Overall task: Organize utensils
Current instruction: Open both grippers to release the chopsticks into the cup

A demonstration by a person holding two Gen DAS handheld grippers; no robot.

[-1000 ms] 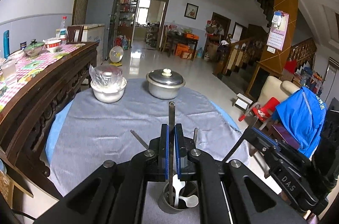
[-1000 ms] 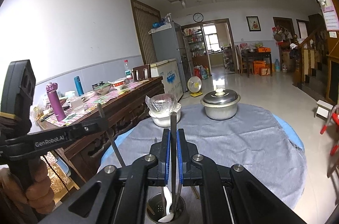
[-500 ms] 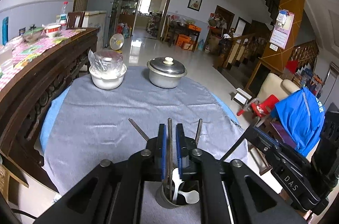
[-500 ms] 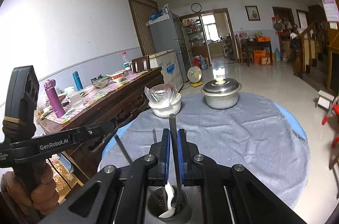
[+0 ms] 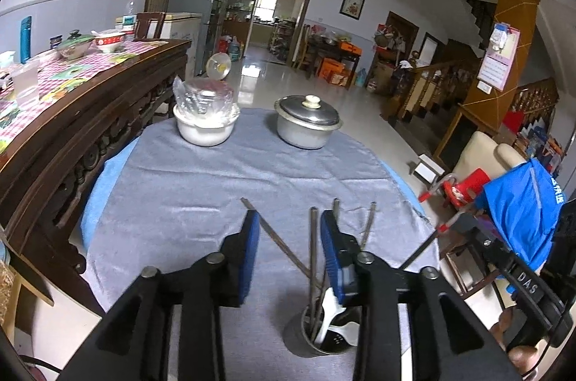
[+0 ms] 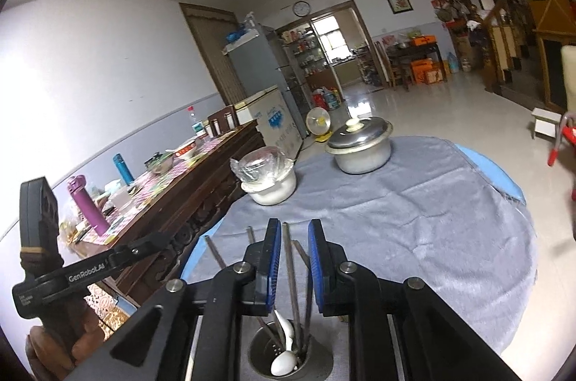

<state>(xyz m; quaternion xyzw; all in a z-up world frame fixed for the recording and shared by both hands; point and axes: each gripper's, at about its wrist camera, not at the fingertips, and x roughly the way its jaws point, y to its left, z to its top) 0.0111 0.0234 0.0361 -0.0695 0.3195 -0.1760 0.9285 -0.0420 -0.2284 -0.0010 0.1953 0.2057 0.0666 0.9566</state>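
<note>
A metal utensil cup (image 5: 309, 339) (image 6: 259, 359) stands near the front edge of the grey-clothed round table (image 5: 216, 179). It holds several metal chopsticks (image 5: 314, 247) (image 6: 289, 273) and a white spoon (image 5: 329, 312) (image 6: 284, 363). My left gripper (image 5: 289, 237) is open above the cup, with a chopstick standing free by its right pad. My right gripper (image 6: 294, 247) is open over the cup, and a chopstick stands loose between its blue pads (image 6: 273, 258).
A white bowl under plastic wrap (image 5: 205, 118) (image 6: 268, 179) and a lidded steel pot (image 5: 307, 121) (image 6: 360, 143) stand at the table's far side. A dark wooden sideboard (image 5: 72, 129) with dishes and bottles runs along the left. A chair with blue cloth (image 5: 522, 208) is at the right.
Both grippers lowered their chopsticks into the cup and opened, letting them go. The chopsticks now stand loose in the cup.
</note>
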